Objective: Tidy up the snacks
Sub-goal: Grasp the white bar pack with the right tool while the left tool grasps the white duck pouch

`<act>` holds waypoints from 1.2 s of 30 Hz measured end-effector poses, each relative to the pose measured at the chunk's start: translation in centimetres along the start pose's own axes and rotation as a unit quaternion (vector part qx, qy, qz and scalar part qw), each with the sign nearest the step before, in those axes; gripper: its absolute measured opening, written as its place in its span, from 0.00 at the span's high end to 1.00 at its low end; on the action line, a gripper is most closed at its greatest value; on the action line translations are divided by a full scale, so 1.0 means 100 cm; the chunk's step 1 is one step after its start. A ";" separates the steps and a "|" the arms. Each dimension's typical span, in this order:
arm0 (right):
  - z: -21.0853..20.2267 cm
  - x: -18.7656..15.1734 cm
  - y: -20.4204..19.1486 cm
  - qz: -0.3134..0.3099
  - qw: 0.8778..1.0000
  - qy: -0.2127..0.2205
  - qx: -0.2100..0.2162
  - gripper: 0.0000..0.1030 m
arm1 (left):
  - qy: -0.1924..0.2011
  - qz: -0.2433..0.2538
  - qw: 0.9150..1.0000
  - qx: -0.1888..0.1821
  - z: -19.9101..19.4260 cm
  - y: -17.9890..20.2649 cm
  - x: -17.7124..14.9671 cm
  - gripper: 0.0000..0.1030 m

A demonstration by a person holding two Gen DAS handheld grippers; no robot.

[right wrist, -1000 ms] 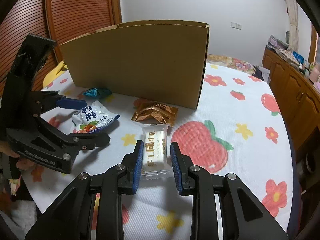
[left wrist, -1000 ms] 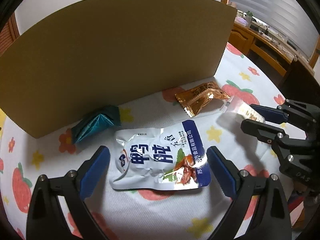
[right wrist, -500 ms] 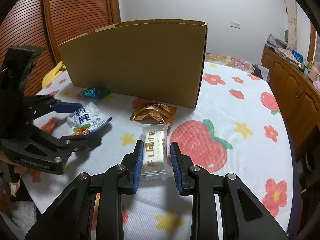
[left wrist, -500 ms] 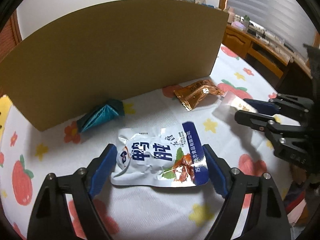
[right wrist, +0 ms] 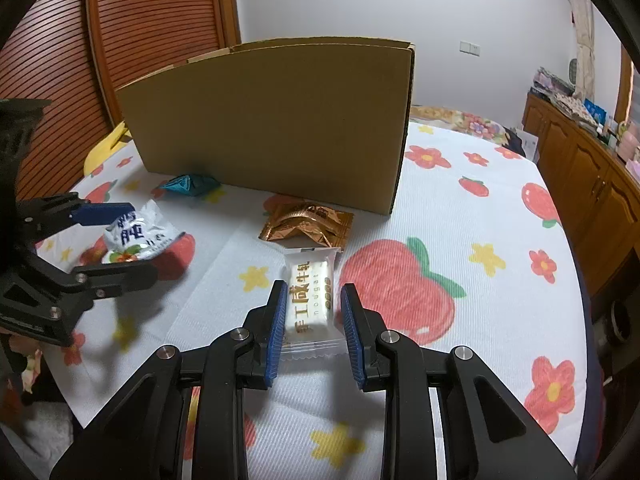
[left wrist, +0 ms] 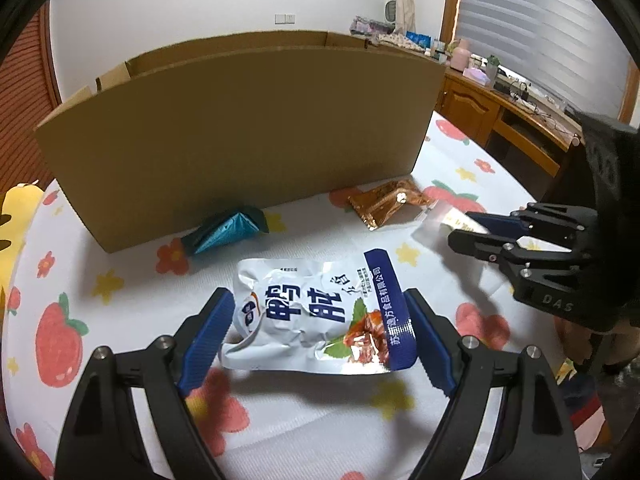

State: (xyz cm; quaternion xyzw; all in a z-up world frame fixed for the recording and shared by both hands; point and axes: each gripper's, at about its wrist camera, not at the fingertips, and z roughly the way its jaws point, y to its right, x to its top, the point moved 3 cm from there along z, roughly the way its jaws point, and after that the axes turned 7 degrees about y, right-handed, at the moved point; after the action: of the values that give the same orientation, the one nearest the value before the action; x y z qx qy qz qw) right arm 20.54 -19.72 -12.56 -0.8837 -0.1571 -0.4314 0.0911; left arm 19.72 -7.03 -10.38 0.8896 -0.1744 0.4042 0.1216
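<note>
The white-and-blue snack pouch (left wrist: 320,316) is hanging clear of the tablecloth (left wrist: 132,248), casting a shadow beneath it, with the left gripper (left wrist: 320,320) clenching it by its two side edges. To its right, the nougat bar (right wrist: 310,300) is sitting between the blue pads of the right gripper (right wrist: 312,308), which is gripping its wrapper. The copper foil packet (right wrist: 308,226) is lying just beyond the bar, and the teal packet (left wrist: 228,230) is resting against the foot of the cardboard box (left wrist: 240,128), which is standing upright behind all the snacks.
</note>
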 end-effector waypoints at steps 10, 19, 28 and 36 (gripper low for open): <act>0.000 0.000 0.000 0.001 1.000 0.001 0.001 0.75 | 0.024 0.007 1.000 0.006 -0.011 0.004 0.007 0.18; -0.005 0.000 0.000 0.001 1.000 0.014 -0.001 0.75 | 0.040 0.004 0.999 0.005 -0.023 0.002 0.012 0.22; -0.008 -0.001 0.001 0.001 1.000 0.019 -0.003 0.75 | 0.012 0.006 1.000 0.007 -0.008 0.001 0.005 0.36; -0.010 -0.001 0.001 0.003 1.000 0.024 -0.005 0.75 | 0.024 -0.003 1.000 -0.001 -0.018 0.000 0.010 0.36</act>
State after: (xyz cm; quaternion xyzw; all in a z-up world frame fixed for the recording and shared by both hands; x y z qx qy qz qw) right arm 19.79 -20.14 -12.01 -0.8743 -0.1495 -0.4527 0.0915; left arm 19.09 -6.58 -8.49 0.8802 -0.1691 0.4246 0.1281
